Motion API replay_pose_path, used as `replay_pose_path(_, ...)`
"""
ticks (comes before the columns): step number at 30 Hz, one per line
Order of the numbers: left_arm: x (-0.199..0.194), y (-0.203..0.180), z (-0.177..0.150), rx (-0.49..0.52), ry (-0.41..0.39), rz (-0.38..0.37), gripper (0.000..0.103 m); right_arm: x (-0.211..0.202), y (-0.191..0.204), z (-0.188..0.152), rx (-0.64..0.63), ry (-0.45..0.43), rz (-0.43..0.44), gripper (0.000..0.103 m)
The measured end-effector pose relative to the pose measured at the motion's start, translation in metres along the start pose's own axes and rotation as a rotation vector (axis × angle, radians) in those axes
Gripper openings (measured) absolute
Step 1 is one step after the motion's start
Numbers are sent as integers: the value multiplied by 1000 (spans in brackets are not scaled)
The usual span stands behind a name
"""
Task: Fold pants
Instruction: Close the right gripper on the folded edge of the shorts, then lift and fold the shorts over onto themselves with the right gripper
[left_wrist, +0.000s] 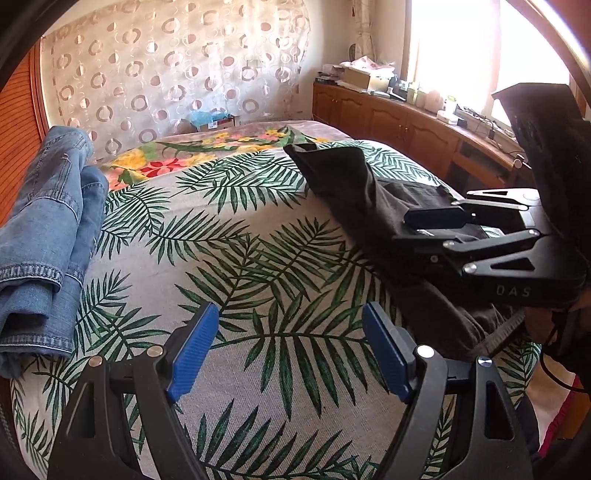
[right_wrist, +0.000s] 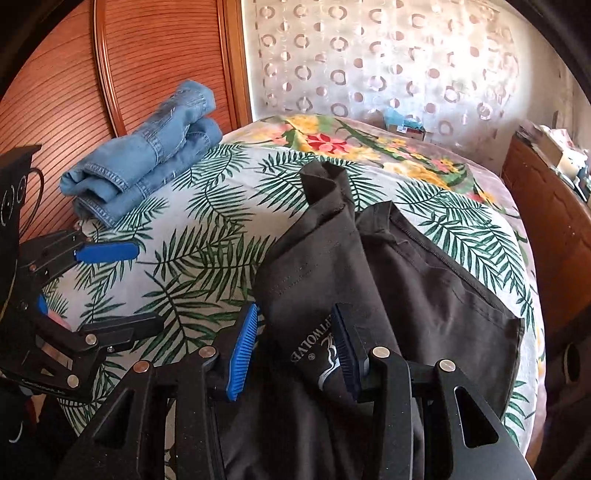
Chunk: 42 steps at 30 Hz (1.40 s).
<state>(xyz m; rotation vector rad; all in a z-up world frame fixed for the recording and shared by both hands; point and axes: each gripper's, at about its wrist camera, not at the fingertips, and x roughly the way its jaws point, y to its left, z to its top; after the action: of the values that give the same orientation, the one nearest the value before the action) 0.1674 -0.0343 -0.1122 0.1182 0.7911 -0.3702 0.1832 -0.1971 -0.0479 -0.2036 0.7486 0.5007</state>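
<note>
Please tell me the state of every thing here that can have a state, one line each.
Black pants: spread on bed, not yet folded.
Jeans: folded, lying by headboard.
Left claw: open, empty, over sheet.
Right claw: open, over pants' waist end.

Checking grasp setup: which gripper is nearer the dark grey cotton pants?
Right. The right gripper sits over the dark grey cotton pants, fingers open; the left gripper hangs beside them over bare bedsheet.

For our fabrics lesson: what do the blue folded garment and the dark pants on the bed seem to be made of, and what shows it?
Jeans: denim, likely cotton; faded blue with pale contrast stitching and thick rolled hems.
Pants: thin, smooth, matte woven cloth in dark brown or black; fine stitched seams and soft creases. The fibre cannot be told.
</note>
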Motion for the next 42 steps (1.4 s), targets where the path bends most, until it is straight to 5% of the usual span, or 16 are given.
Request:
replay_pose_path(4,2,-2,0,0,4,-2,80,3,8,1,-43,11,-23,42)
replay_pose_path(7,2,-4,0,4,5,-6,80,3,7,2,-60,8,-27,11)
replay_pose_path(11,1,-6,0,8,2,-9,80,-11,-9,5,-22,-23,-22,3)
replay_pose_path(21,3,-23,8,31,-1,-29,80,-48,-66,0,76,-83,-123,3)
replay_pose_path(31,9,-45,19,73,-2,-58,80,-32,-100,-7,177,-33,-200,3)
replay_pose_path(42,29,-57,20,90,38,-70,80,-42,-105,-8,210,-62,-217,22)
